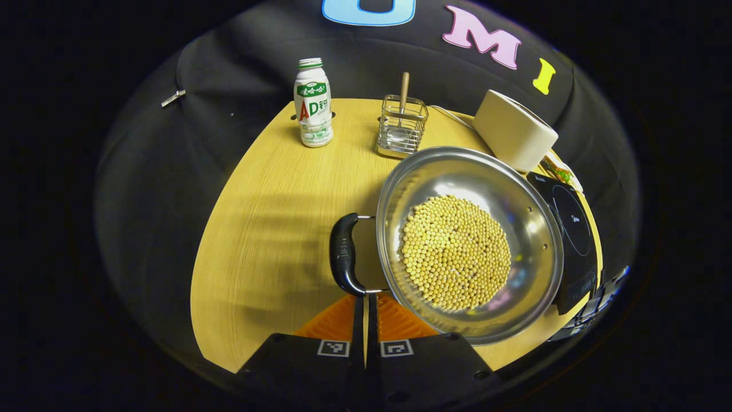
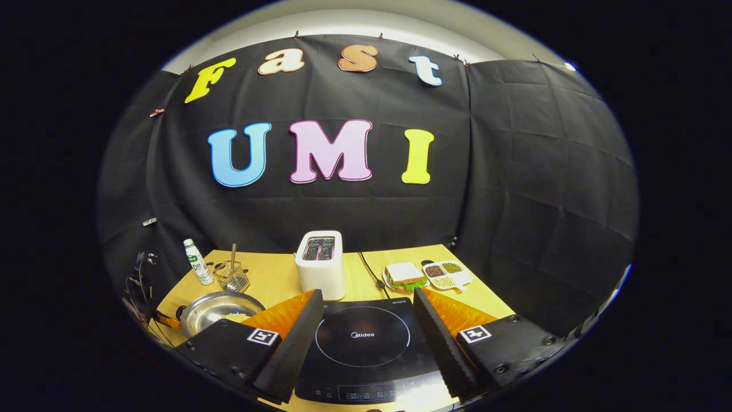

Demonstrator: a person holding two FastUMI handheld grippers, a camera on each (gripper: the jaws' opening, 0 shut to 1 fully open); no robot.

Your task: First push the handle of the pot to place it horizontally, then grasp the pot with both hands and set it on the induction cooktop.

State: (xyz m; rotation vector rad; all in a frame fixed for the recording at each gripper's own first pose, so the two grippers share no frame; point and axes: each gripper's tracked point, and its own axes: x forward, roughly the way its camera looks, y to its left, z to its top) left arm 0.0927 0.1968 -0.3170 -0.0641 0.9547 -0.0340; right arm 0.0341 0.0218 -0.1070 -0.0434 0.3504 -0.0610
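Note:
A steel pot (image 1: 532, 229) holding yellow beans (image 1: 454, 252) rests on the wooden table (image 1: 269, 229), left of the black induction cooktop (image 1: 572, 229). Its black handle (image 1: 343, 254) faces me in the left gripper view. My left gripper (image 1: 366, 300) is shut with nothing between the fingers, and its tips sit against the near end of that handle. In the right gripper view my right gripper (image 2: 367, 292) is open and hovers over the cooktop (image 2: 363, 337), with one finger on each side. There the pot (image 2: 220, 312) lies far to the left.
A white toaster (image 2: 320, 263) stands behind the cooktop, its cable (image 2: 369, 269) trailing beside it. A sandwich plate (image 2: 405, 276) and a divided snack dish (image 2: 449, 273) sit at the back right. A milk bottle (image 1: 313, 103) and a wire utensil holder (image 1: 402, 126) stand behind the pot.

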